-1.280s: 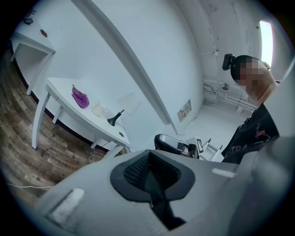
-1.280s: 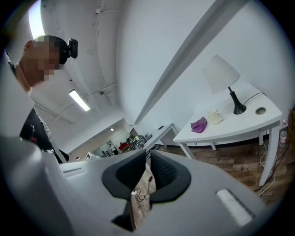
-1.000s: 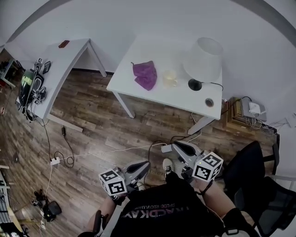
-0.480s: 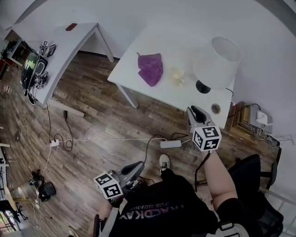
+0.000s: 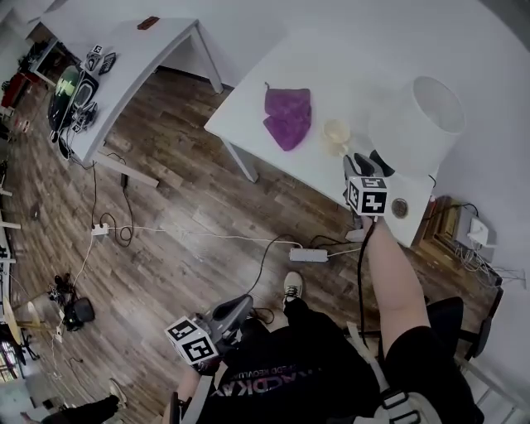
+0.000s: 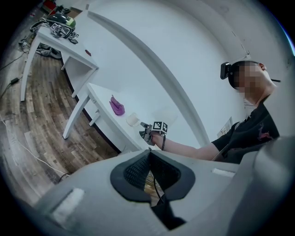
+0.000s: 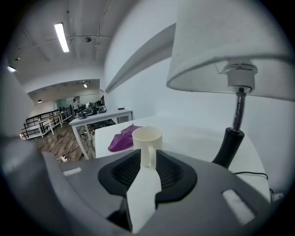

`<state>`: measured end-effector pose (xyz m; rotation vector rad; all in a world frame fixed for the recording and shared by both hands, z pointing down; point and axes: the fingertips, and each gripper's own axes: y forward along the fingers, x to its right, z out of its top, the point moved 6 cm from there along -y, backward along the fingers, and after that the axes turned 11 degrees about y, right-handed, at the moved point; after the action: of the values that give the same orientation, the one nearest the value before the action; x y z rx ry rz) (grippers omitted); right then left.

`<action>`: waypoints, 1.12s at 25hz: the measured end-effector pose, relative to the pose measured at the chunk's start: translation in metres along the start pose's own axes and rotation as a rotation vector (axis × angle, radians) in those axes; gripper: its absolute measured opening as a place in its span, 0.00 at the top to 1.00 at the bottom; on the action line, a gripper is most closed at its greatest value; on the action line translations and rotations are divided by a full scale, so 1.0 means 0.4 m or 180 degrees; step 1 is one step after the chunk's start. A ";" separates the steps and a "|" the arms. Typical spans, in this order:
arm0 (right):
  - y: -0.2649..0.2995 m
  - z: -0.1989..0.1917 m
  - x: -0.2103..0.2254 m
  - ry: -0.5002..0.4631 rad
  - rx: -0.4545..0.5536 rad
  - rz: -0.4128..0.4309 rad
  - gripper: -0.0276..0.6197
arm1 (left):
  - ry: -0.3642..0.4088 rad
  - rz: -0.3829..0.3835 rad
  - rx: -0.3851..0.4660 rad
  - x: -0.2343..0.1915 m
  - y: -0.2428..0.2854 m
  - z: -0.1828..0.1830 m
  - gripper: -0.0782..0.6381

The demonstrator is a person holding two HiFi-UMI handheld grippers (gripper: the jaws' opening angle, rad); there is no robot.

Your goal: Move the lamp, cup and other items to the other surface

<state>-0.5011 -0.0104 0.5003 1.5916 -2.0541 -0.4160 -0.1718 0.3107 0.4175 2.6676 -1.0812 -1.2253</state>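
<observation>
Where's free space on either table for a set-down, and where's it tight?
Far table: bare stretch between the pile of gear at its left end and the small red thing. Near table: bare corner left of the purple cloth, and a bare strip behind it by the wall. Crowded at the right end: cup, lamp.

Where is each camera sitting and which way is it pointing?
Head view: on the person's head, looking steeply down at floor and white table; shows torso, right arm, left gripper, right gripper.
Left gripper view: on the left gripper, looking across at the table; shows torso, right arm.
Right gripper view: on the right gripper, facing cup and lamp; its jaws have just been opening, the cup's handle showing in their gap.
Shared: all see cup and purple cloth.
</observation>
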 end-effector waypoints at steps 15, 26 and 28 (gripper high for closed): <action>0.139 0.002 -0.004 -0.0330 -0.0393 0.0160 0.77 | -0.0191 0.0169 0.0046 -0.024 -0.020 -0.018 0.89; 0.120 -0.016 -0.008 -0.0099 -0.0273 0.0070 0.88 | -0.0217 0.0212 0.0128 -0.022 -0.043 -0.023 0.89; 0.113 -0.022 -0.008 -0.0029 -0.0237 0.0043 0.88 | -0.0219 0.0217 0.0132 -0.020 -0.045 -0.026 0.89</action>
<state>-0.5318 0.0054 0.5307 1.5339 -2.0311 -0.4899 -0.1578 0.3265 0.4248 2.6121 -1.2091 -1.3057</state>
